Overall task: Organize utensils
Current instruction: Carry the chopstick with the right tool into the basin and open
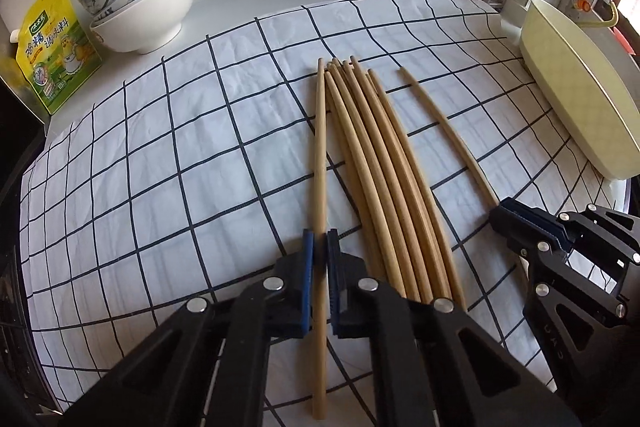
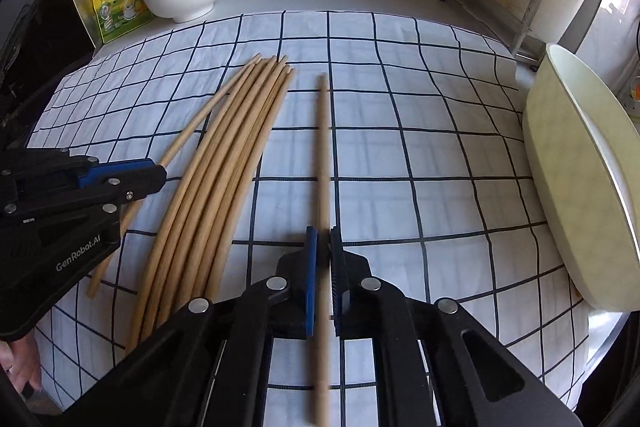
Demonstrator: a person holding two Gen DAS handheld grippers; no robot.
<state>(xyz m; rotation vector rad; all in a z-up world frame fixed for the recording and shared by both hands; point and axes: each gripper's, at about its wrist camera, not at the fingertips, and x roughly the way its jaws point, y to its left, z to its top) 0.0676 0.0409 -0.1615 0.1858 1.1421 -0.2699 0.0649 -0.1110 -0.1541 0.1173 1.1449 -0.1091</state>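
Barely begun, by the look of it. Both claws clenched, each on a single chopstick: left claw [image 1: 320,247] pinching the leftmost chopstick [image 1: 320,155] near its thick end, right claw [image 2: 323,247] pinching the lone chopstick [image 2: 323,155] lying apart to the right of the pile. Nothing yet in the cream tray [image 1: 580,99] at the right edge of the checked cloth [image 1: 160,147]; as far as visible, empty, though part of its inside stays hidden. Main bundle of chopsticks [image 1: 384,167] untouched between the two claws, flat on the cloth over the worktop.

Long axes of all sticks roughly parallel, running from the near edge toward the back wall; thin tips pointing away toward the wall, thick ends toward the claws. Left-held stick close against the bundle, tip meeting it at the far end; right-held stick well apart from it. Whether either held stick is lifted clear of the cloth: cannot tell. Left to do, probably: carrying these two over, then the rest of the bundle.
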